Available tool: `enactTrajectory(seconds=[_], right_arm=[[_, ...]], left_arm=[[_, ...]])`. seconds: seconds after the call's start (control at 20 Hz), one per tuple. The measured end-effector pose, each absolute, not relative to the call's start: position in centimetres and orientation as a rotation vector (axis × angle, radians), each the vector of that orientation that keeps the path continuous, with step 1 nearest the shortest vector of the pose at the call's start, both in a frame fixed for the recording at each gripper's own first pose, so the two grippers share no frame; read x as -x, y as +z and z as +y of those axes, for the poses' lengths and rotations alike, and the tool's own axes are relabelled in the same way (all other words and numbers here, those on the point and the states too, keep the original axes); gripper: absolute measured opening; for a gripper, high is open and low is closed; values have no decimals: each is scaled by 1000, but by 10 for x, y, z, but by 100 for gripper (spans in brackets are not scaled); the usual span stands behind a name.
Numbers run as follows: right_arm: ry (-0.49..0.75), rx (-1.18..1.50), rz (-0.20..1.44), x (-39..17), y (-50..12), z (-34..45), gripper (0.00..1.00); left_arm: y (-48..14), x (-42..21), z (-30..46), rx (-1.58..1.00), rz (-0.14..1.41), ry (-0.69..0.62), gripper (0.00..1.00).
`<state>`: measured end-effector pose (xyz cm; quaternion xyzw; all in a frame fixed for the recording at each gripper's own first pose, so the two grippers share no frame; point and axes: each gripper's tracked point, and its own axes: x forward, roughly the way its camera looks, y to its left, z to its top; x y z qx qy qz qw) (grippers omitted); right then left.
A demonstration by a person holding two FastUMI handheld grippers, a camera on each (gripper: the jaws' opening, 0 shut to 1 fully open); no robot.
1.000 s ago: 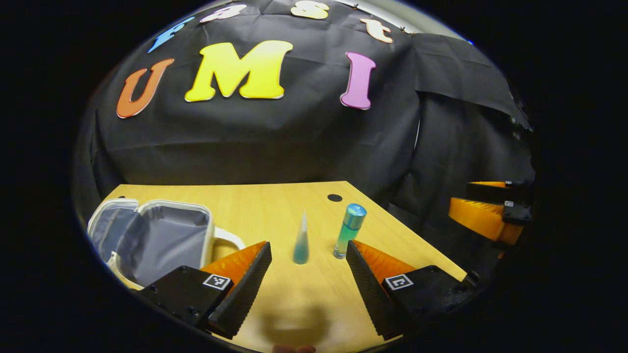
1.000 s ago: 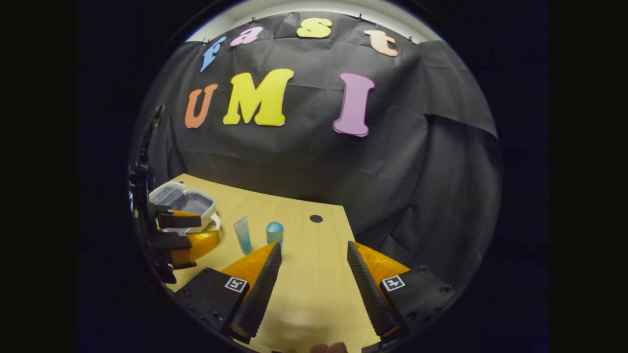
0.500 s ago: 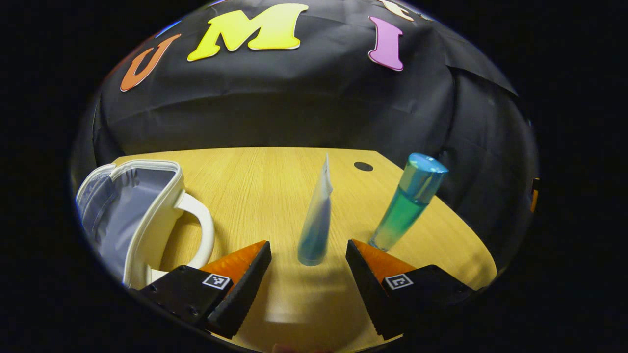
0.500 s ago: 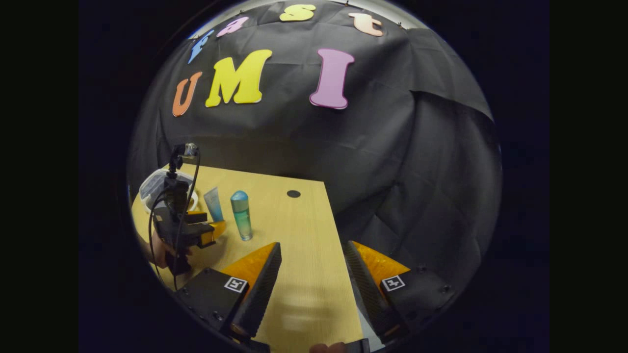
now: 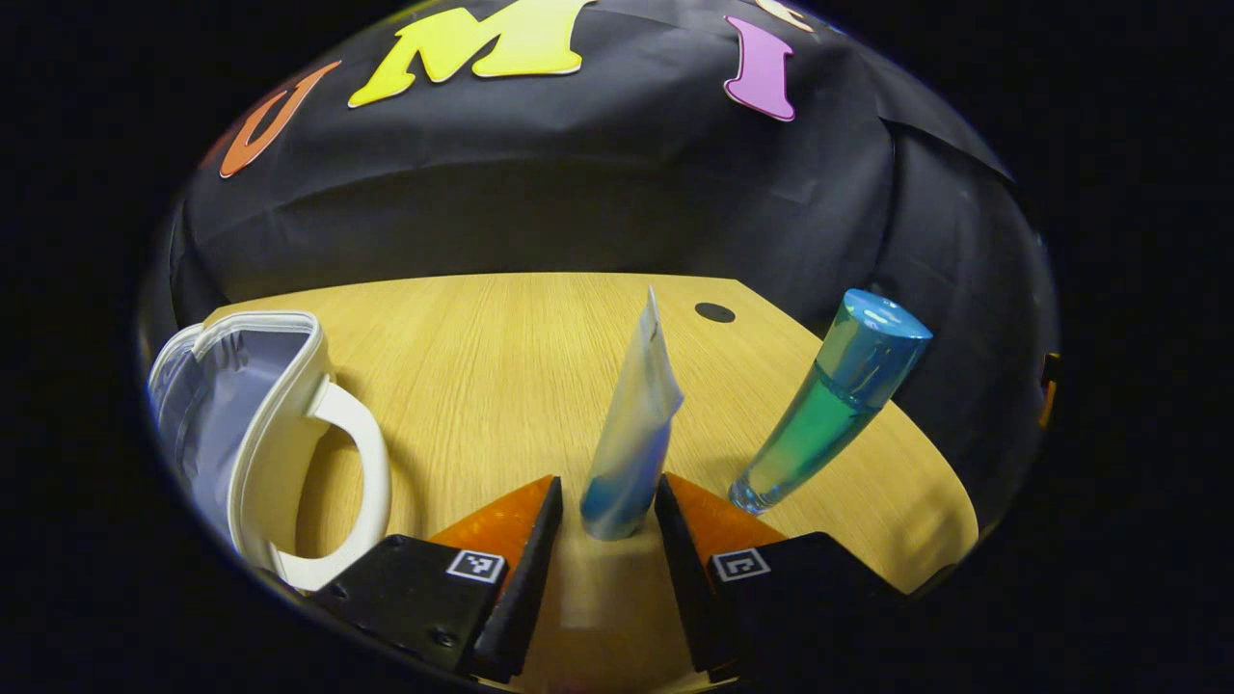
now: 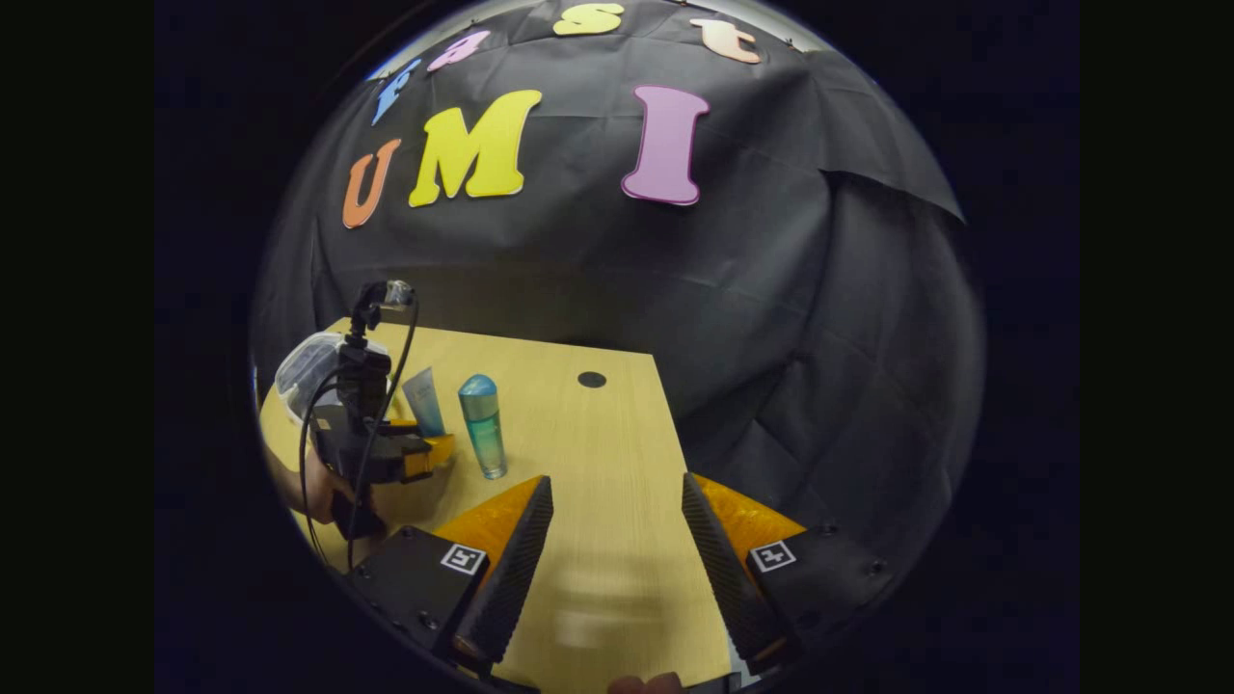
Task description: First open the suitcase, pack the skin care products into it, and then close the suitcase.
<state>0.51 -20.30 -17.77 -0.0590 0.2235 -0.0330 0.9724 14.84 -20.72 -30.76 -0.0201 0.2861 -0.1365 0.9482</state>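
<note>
A pale tube (image 5: 631, 434) with a blue lower end stands upright on the wooden table (image 5: 501, 366). My left gripper (image 5: 607, 478) straddles its base, the jaws narrowed with thin gaps still showing on both sides. A teal bottle (image 5: 829, 405) with a blue cap stands just right of it. The white suitcase (image 5: 241, 414) lies open at the left, grey lining showing, handle (image 5: 362, 482) towards me. In the right gripper view my right gripper (image 6: 615, 477) hovers open over bare table, well right of the tube (image 6: 424, 400), bottle (image 6: 482, 424) and suitcase (image 6: 308, 361).
A dark round hole (image 5: 714, 312) sits in the table near its far right corner. The table's right edge (image 6: 675, 453) runs close beside my right gripper. A hand (image 6: 308, 492) holds the left gripper (image 6: 419, 453), with a cable looping above it.
My left gripper has moved forward until the tube stands between its fingers, and the fingers have narrowed around it. The right gripper has barely shifted.
</note>
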Motion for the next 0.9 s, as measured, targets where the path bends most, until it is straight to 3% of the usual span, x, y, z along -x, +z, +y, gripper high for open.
enactTrajectory(seconds=[0.05, 0.1, 0.15, 0.2, 0.25, 0.5, 0.9], right_arm=[[-55, 125, 454, -8, -181, -200, 81], [-37, 127, 455, -12, -184, -195, 81], [-14, 123, 456, -16, -188, -187, 81], [11, 118, 462, -21, -193, -178, 81], [41, 107, 469, -27, -201, -167, 80], [156, 33, 495, -70, -230, -102, 81], [129, -87, 545, -129, -272, -66, 80]], left_arm=[[-306, -148, -207, 46, 584, -275, 50], [-307, -147, -206, 53, 598, -281, 44], [-305, -143, -205, 60, 607, -287, 43], [-302, -138, -203, 66, 616, -290, 50], [-296, -133, -201, 73, 627, -294, 41], [-236, -96, -176, 110, 605, -310, 40], [-201, -67, -81, 100, 609, -201, 40]])
